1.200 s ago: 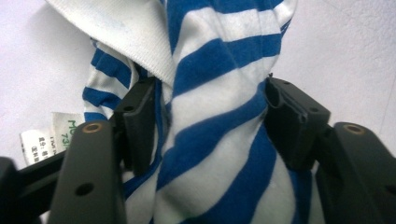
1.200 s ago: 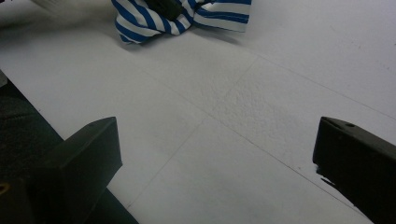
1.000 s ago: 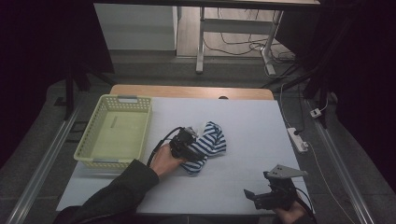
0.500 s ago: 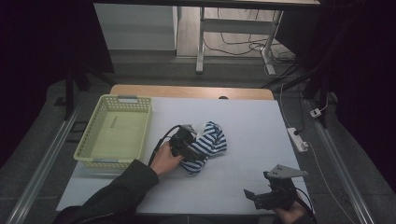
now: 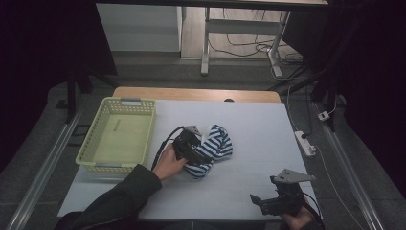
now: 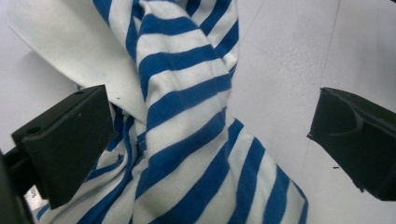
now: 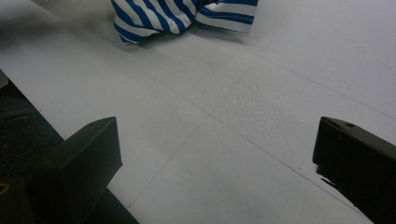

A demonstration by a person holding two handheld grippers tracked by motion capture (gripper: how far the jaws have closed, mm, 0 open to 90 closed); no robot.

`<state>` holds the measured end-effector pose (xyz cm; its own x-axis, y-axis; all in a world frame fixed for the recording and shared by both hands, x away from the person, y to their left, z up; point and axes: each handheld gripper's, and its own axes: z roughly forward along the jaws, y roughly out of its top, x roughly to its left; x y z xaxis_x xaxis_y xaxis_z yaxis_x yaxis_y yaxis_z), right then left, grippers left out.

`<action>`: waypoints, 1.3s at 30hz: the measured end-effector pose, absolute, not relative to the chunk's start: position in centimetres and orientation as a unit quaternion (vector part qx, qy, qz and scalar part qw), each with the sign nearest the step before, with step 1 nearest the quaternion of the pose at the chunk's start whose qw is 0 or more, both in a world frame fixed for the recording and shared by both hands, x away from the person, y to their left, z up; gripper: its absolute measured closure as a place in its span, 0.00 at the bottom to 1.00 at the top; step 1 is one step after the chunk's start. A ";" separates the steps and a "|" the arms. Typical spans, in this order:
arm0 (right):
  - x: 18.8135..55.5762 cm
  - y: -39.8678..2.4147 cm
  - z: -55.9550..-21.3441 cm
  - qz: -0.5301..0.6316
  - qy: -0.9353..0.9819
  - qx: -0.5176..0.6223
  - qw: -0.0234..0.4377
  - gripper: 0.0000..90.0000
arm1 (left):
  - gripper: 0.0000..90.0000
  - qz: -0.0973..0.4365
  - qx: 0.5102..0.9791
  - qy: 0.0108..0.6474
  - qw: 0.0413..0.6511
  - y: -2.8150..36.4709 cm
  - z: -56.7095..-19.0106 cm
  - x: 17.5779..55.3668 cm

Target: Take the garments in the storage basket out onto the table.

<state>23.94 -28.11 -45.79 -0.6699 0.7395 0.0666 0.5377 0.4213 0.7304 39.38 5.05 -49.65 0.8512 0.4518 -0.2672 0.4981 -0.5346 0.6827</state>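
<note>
The left gripper [image 5: 191, 149] sits near the middle of the tabletop [image 5: 258, 124] with its jaws spread wide on either side of a blue-and-white striped cloth [image 6: 187, 121] — in the left gripper view the bunched fabric runs up between the two black jaws, close against one of them, while the other stands clear over bare white surface, so nothing is pinched yet. The cloth lies crumpled in a loose heap at about the centre of the tabletop, just right of the left hand [image 5: 168, 160] that carries the gripper. It looks soft, light and limp: it should fold and sag rather than hold its shape, and a thin single layer could slide out of the jaws. The thick twisted ridge between the jaws, where several layers gather, seems the best place to take hold, since a bite there would trap plenty of material. Toward the left edge of the tabletop stands a pale green basket [image 5: 146, 103], apparently empty, well apart from the cloth. The right gripper [image 5: 274, 203] rests near the front right corner, its jaws likewise wide apart with nothing between them — the right gripper view looks across bare tabletop toward the cloth in the distance.
</note>
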 end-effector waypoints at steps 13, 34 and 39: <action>24.0 -28.1 -45.8 0.377 0.832 0.385 0.134 0.01 | 0.00 -0.023 0.878 0.250 0.408 5.6 -48.0 38.4; 23.9 -28.0 -45.8 0.374 0.833 0.383 0.137 0.01 | 0.00 -0.027 0.873 0.247 0.419 7.0 -46.8 37.4; 23.9 -28.0 -45.8 0.373 0.834 0.383 0.138 0.01 | 0.00 -0.024 0.872 0.244 0.423 7.2 -46.4 36.9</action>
